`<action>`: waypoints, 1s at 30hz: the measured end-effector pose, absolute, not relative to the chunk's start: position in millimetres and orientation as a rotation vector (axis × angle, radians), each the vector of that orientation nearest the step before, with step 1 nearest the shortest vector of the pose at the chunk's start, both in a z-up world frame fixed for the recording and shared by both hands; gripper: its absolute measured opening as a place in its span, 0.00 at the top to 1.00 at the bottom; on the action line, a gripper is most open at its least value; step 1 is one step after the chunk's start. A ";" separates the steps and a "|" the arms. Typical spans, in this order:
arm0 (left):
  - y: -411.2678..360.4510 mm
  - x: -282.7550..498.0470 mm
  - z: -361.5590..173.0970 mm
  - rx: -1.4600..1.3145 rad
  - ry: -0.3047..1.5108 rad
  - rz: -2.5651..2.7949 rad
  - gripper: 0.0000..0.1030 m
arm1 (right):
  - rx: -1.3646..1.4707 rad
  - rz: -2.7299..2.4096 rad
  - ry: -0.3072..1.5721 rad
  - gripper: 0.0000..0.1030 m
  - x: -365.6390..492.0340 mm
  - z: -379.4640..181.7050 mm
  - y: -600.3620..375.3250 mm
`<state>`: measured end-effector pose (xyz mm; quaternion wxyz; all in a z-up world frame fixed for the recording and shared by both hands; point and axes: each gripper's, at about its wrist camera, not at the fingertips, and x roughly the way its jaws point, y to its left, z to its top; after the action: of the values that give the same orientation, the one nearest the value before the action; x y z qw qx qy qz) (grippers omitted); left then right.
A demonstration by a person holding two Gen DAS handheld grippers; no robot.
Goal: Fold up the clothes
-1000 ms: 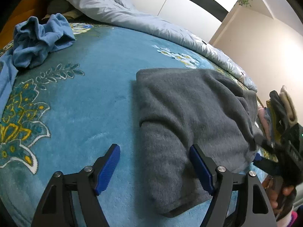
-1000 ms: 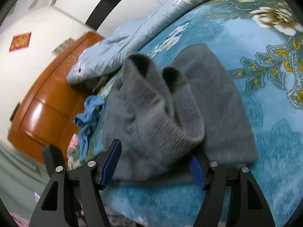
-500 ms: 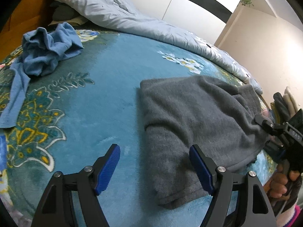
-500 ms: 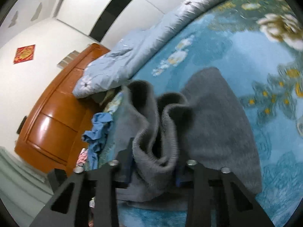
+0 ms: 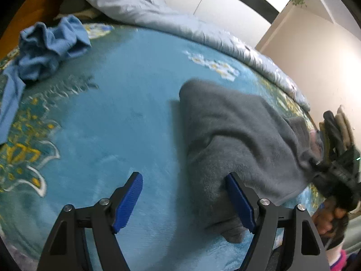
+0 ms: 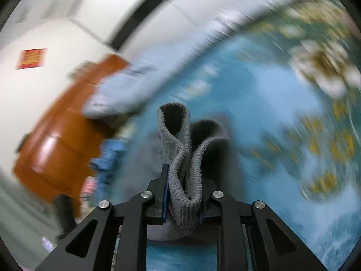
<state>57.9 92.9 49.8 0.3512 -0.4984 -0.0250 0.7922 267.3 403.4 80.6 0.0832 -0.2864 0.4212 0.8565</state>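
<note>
A folded grey knit garment (image 5: 237, 140) lies on the blue floral bed cover (image 5: 126, 117). My left gripper (image 5: 187, 201) hovers open at the garment's near left edge, its right blue pad (image 5: 239, 201) touching the cloth and its left pad over bare cover. In the right wrist view, my right gripper (image 6: 183, 194) is shut on a bunched ribbed hem of the grey garment (image 6: 180, 162), which stands up in folds between the fingers. The same gripper (image 5: 334, 171) shows at the far right of the left wrist view, held by a person's hand (image 5: 327, 219), pulling the garment's right end upward.
A crumpled blue garment (image 5: 49, 49) lies at the far left of the bed. A pale blue quilt (image 5: 171, 22) runs along the far edge. A wooden headboard (image 6: 56, 140) stands behind. Stacked folded clothes (image 5: 338, 126) sit at the right. The right wrist view is motion-blurred.
My right gripper has shut on the grey garment's ribbed hem and lifted it, raising the right end. My left gripper stayed open and moved slightly closer to the garment's edge.
</note>
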 end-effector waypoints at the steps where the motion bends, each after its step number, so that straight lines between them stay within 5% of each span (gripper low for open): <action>1: 93.5 57.6 48.4 -1.297 -0.058 2.052 0.23 | -0.852 2.539 1.304 0.76 270.3 71.0 405.2; 3: 91.0 56.4 51.8 -1.292 -0.063 2.050 0.23 | -0.842 2.528 1.333 0.71 273.7 67.7 408.2; 6: 90.1 59.7 69.7 -1.208 -0.022 2.075 0.23 | -0.852 2.564 1.196 0.49 280.1 86.8 410.1; 13: 131.8 69.9 88.0 -1.066 0.079 2.019 0.23 | -0.792 2.707 0.836 0.41 268.3 153.0 390.0; 18: 159.8 74.0 77.8 -1.085 0.109 1.944 0.23 | -0.983 2.865 0.679 0.36 222.3 137.6 349.5; 25: 171.8 71.9 59.7 -1.136 0.088 1.892 0.23 | -0.971 2.727 1.075 0.36 218.0 89.8 397.3; 30: 162.6 77.7 73.1 -1.101 0.078 1.880 0.23 | -0.982 2.747 0.959 0.36 224.6 101.3 387.2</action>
<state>77.7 162.6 73.1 0.4624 -0.4478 0.0318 0.7646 224.6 387.2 101.3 0.0354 -0.3196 0.3122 0.8939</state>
